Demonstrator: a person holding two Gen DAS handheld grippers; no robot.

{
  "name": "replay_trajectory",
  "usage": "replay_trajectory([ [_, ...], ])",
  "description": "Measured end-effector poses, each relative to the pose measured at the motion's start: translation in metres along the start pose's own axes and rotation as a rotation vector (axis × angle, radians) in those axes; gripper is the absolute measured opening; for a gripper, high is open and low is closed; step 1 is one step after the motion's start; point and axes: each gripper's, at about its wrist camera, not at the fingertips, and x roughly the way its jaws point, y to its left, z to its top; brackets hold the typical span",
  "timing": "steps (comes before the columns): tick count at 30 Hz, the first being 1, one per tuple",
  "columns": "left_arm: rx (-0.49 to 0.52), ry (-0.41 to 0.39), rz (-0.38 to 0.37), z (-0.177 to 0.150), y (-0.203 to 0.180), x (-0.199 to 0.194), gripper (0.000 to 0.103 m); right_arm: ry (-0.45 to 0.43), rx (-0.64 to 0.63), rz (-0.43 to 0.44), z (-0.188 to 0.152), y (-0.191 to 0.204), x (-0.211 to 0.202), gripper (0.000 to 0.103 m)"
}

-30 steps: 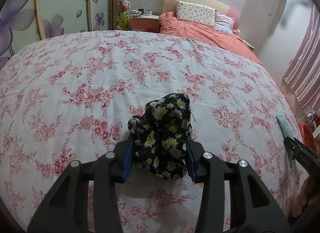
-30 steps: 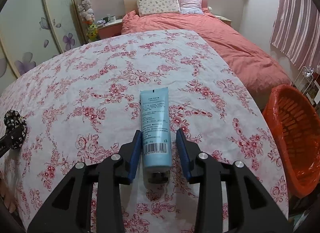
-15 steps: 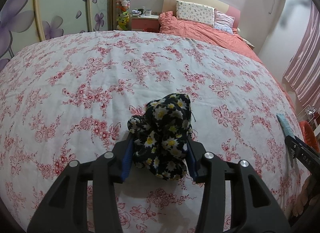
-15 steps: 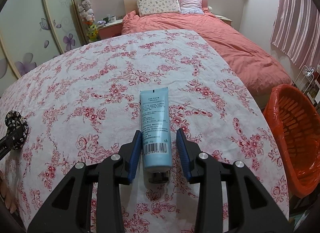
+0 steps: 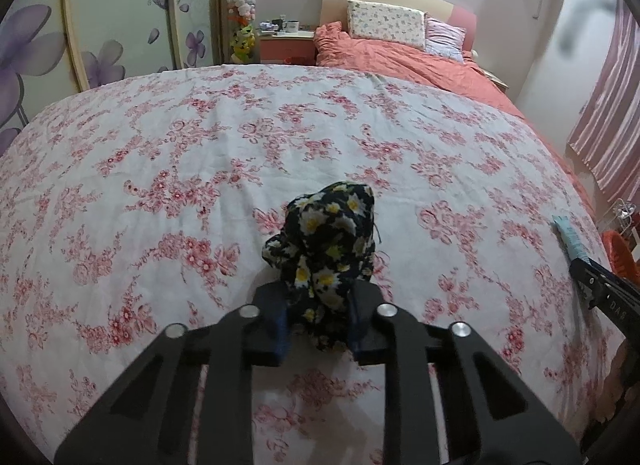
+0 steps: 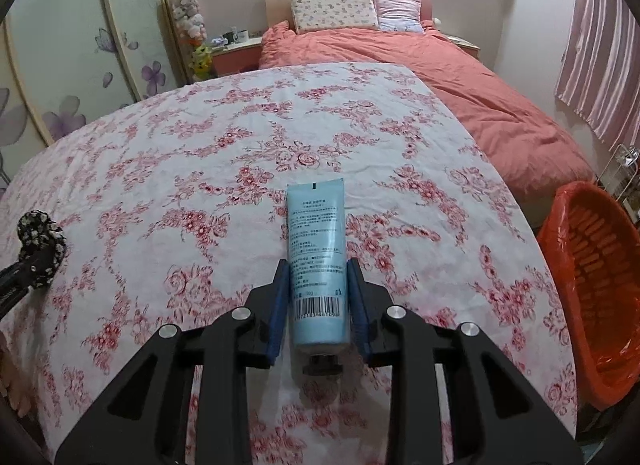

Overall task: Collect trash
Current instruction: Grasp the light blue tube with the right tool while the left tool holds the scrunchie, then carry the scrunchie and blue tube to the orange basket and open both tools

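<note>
A crumpled black cloth with a daisy print (image 5: 332, 233) lies on the floral tablecloth (image 5: 160, 169). My left gripper (image 5: 320, 297) is closing on it, and its blue pads squeeze the cloth's lower part from both sides. A light blue tube (image 6: 316, 233) lies flat with its black cap towards me. My right gripper (image 6: 317, 265) is closing on it, both pads against its sides near the barcode. From the right wrist view the cloth (image 6: 40, 233) sits at the far left. The left wrist view has the tube (image 5: 570, 237) at its far right edge.
An orange basket (image 6: 600, 261) lined with an orange bag stands on the floor past the table's right edge. Beyond the table are a bed with a coral duvet (image 6: 480, 105), a nightstand (image 6: 236, 53) and wardrobe doors with flower prints (image 5: 120, 25).
The left jaws have drawn in and squeezed the daisy cloth taller and narrower. The right jaws have narrowed onto the tube's sides. Neither hand has shifted.
</note>
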Motion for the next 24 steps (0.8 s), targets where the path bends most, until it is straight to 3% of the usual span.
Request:
replay_trajectory([
  [8, 0.036, -0.046, -0.066, -0.002, -0.025, -0.027, 0.02, -0.087, 0.066, 0.015, -0.006, -0.025, -0.039, 0.029],
  [24, 0.244, -0.162, -0.113, -0.009, -0.152, -0.083, 0.02, -0.289, 0.146, -0.104, -0.014, -0.078, -0.11, 0.029],
])
